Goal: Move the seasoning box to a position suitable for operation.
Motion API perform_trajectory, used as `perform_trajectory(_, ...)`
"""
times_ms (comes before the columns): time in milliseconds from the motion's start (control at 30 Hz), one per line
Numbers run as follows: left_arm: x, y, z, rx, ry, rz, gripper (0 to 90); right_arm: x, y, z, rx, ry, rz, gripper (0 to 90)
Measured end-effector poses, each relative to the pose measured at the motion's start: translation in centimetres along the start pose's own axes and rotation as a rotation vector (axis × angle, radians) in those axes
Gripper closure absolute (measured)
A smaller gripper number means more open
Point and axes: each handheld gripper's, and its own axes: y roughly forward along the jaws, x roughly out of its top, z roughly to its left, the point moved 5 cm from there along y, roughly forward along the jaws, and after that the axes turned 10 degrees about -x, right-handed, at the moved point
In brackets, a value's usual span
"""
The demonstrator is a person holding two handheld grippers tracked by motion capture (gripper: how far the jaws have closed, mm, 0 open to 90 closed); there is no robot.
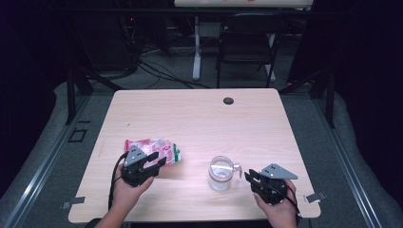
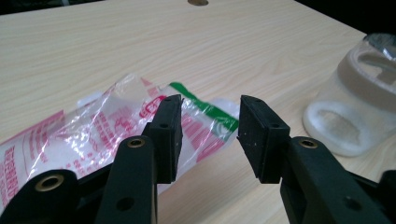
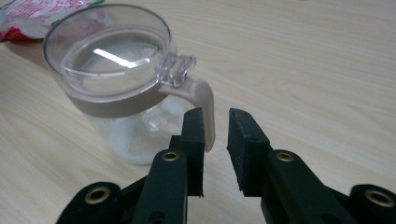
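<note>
Holding both grippers parted near the bench's near edge, I aim the left gripper (image 1: 151,161) at the snack packet (image 1: 154,147) and the right gripper (image 1: 251,179) at the jar's handle (image 3: 201,100), neither gripping.

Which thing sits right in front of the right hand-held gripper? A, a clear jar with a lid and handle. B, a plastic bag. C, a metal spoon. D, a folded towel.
A: in the right gripper view the open right hand-held gripper points at the jar, its beige handle just beyond the jaws; the bag lies by the left hand-held gripper.
</note>
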Motion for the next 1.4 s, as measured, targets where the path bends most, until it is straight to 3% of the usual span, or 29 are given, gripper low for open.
perform_trajectory(133, 1.2, 0.3, -0.3, -0.003, -0.004, -0.013, 58.8, 1.6, -0.8, -0.1, -0.011, 0.000, -0.005, 77.6)
perform_trajectory(200, 2.5, 0.8, -0.8, -0.032, -0.032, -0.016, 60.9, 2.4, -0.9, -0.3, -0.027, -0.011, -0.003, 78.3)
perform_trajectory(267, 3.0, 1.0, -1.0, -0.042, -0.031, -0.022, 64.7, 2.9, -0.9, -0.4, -0.026, -0.009, -0.001, 78.3)
perform_trajectory(333, 4.0, 1.4, -1.6, -0.058, -0.021, -0.024, 66.0, 3.7, -0.8, -0.6, -0.017, 0.011, 0.014, 77.9)
perform_trajectory(467, 6.4, 2.9, -3.4, -0.078, 0.020, -0.019, 70.2, 5.7, -0.5, -1.0, -0.001, 0.049, -0.007, 78.6)
perform_trajectory(633, 7.4, 4.3, -4.7, -0.104, 0.041, 0.004, 72.7, 6.8, -0.1, -0.8, -0.002, 0.037, 0.000, 73.8)
perform_trajectory(867, 6.7, 6.1, -6.0, -0.157, 0.045, 0.043, 76.0, 7.0, -0.2, -0.7, 0.022, 0.065, 0.006, 75.4)
perform_trajectory(1067, 5.8, 6.2, -6.4, -0.190, 0.042, 0.060, 77.1, 6.7, 0.2, -0.3, 0.030, 0.062, 0.001, 75.4)
perform_trajectory(1167, 4.8, 6.3, -6.3, -0.191, 0.063, 0.088, 76.3, 6.4, 0.4, 0.0, 0.033, 0.052, 0.008, 74.3)
perform_trajectory(1333, 3.7, 6.6, -6.1, -0.197, 0.056, 0.123, 75.0, 6.2, 0.6, 0.5, 0.059, 0.082, -0.001, 62.0)
perform_trajectory(1400, 3.6, 6.7, -6.2, -0.204, 0.049, 0.114, 71.4, 6.1, 0.8, 0.4, 0.050, 0.083, -0.029, 50.9)
